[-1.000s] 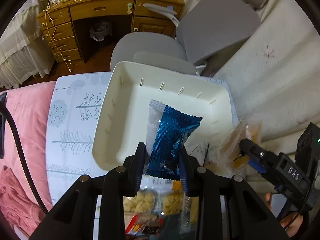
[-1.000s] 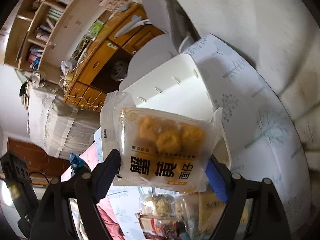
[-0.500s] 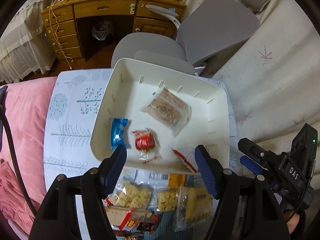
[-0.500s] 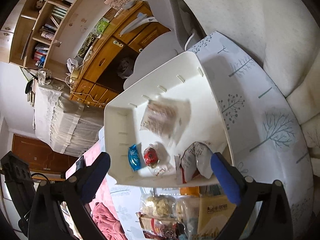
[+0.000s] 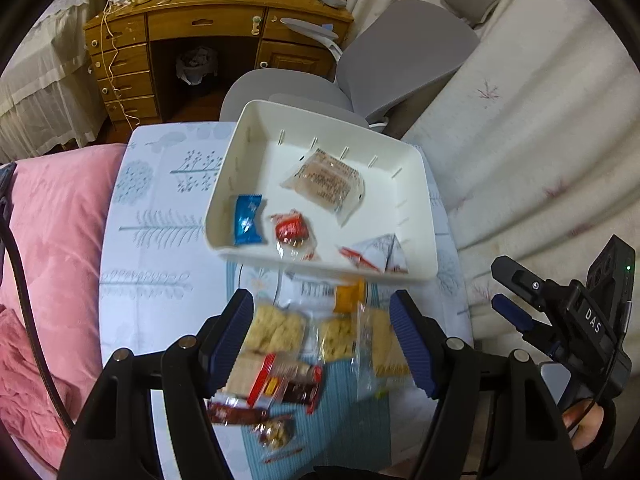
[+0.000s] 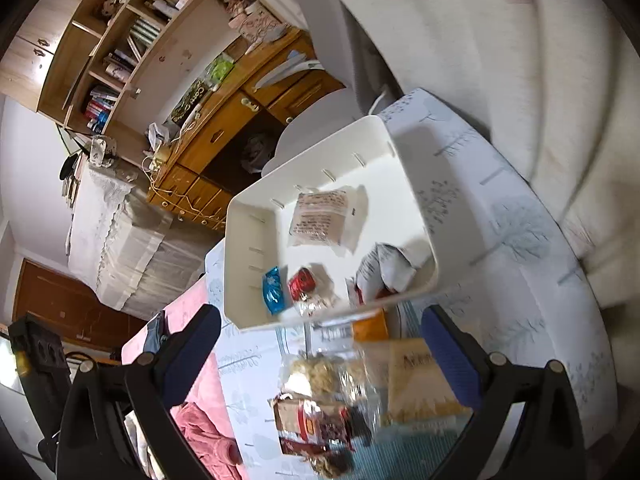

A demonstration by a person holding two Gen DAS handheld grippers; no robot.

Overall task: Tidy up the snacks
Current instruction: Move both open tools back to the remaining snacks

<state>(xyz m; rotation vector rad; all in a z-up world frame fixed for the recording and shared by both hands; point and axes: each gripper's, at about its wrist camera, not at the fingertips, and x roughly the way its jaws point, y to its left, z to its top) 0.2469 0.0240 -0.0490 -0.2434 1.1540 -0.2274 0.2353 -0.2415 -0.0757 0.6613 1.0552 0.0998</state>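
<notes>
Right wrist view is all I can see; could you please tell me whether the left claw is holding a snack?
Observer: No. The left claw is open, its jaws have just been opening, and nothing is gripped between them.
Operator: Thank you. What lies below it, please?
Observer: It hangs over the loose snack pile, on the near side of the white tray.

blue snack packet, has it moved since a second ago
Yes. It was clamped in the left gripper above the white tray; now the blue snack packet lies inside, near the tray's left wall.
</notes>
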